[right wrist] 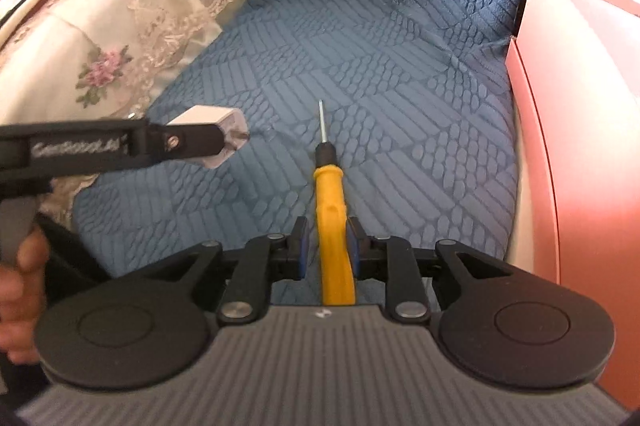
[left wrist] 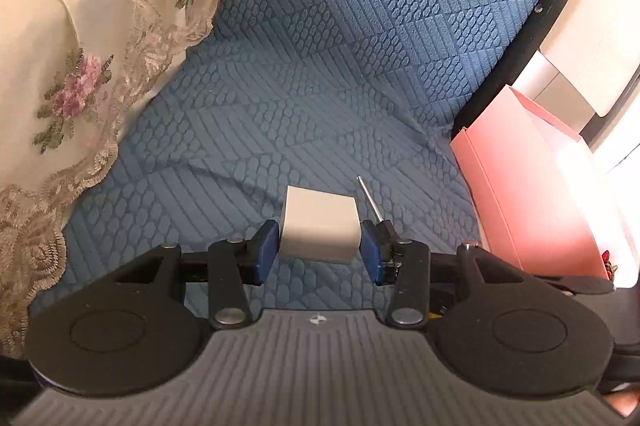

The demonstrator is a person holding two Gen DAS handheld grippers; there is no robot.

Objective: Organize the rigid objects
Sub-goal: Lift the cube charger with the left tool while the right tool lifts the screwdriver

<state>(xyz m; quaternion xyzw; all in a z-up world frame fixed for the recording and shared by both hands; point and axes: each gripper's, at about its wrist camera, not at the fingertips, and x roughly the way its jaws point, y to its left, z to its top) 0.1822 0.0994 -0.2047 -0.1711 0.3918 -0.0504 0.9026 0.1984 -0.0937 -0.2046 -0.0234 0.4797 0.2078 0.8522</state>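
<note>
**A:** From the left wrist view first; what has the left gripper (left wrist: 320, 248) got?

**B:** A small white rectangular plastic block (left wrist: 319, 224), pinched between the blue pads on both sides and carried above the blue textured fabric seat (left wrist: 280, 85), over its front part; the cream lace-edged floral cloth (left wrist: 80, 45) hangs off to the left and the pink cardboard box (left wrist: 532, 185) stands against the seat's right edge; a thin metal shaft pokes up just right of the block.

**A:** And the right wrist view?

**B:** That shaft belongs to the yellow-handled screwdriver with a black collar (right wrist: 331, 218); the right gripper (right wrist: 326, 246) has its pads around the handle; the left pad appears to stand slightly off it, so I'd call the grip loose at best. Its long axis runs straight ahead along the fingers, tip toward the seat's back.

**A:** Which hand is closer to the box?

**B:** The right, I'd say; the box is just beside it on the right, the left gripper farther off, so the screwdriver would have to swing sideways, tip leading or handle turned.
</note>
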